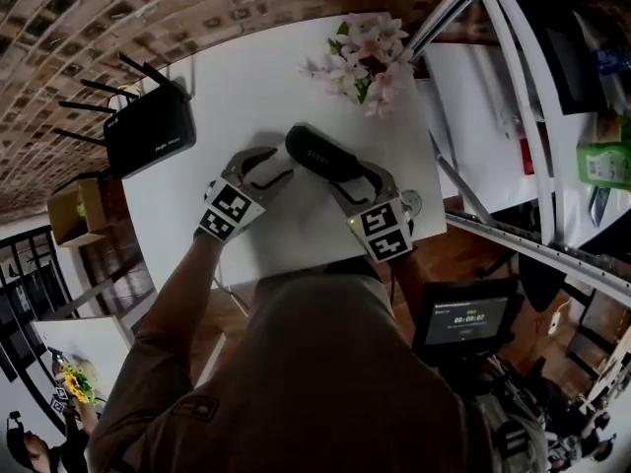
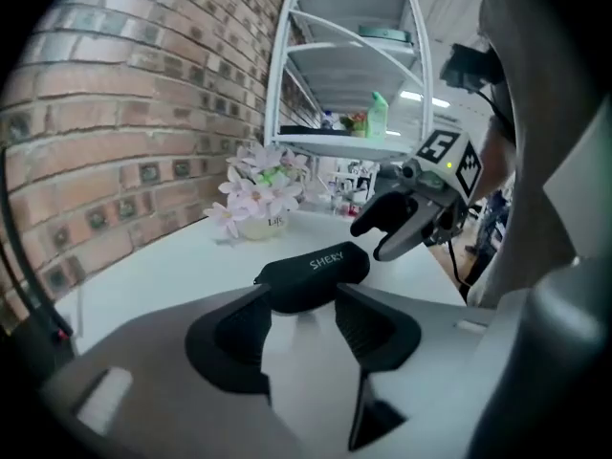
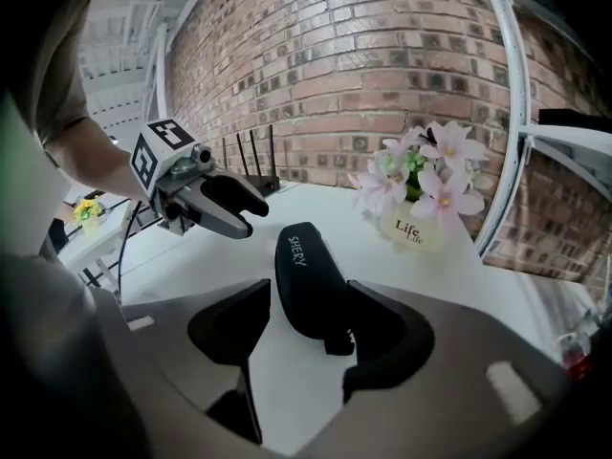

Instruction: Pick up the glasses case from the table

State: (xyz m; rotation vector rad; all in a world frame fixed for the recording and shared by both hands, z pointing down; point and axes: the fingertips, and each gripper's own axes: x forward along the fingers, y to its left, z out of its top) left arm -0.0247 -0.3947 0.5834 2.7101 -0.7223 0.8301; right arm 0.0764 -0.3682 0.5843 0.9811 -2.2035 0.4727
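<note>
1. Far left: a black router (image 1: pixel 148 131) with antennas, at the left edge of the white surface (image 1: pixel 246 77), well apart from the work.
2. Left gripper (image 1: pixel 271 164): fingers (image 2: pixel 229 338) apart, clamped on nothing. One end of the case just ahead of the tips, in line with the gap.
3. Middle: the black glasses case (image 1: pixel 322 153), flat on the surface between the two grippers, not yet lifted.
4. Right gripper (image 1: pixel 360 180): fingers (image 3: pixel 229 333) apart as well. Near end of the case already inside the gap, close against one finger, no squeeze to be seen.
5. Step in hand, as a judgement: approach nearly finished, grasp not yet made. Next move: ease further over the case, close across its narrow width, then lift straight up. Smooth rounded shell, so likely to squirt out of a pinch taken only at the tip.
6. Right: a small pot of pink flowers (image 1: pixel 365 62) near the far end of the case, and a white rack (image 2: pixel 335 143) beyond the surface's right edge.
7. Room for moving: plenty of bare surface on the left and behind the left gripper, with the front edge close to the person's body. Safest path up and back, away from the flowers.
</note>
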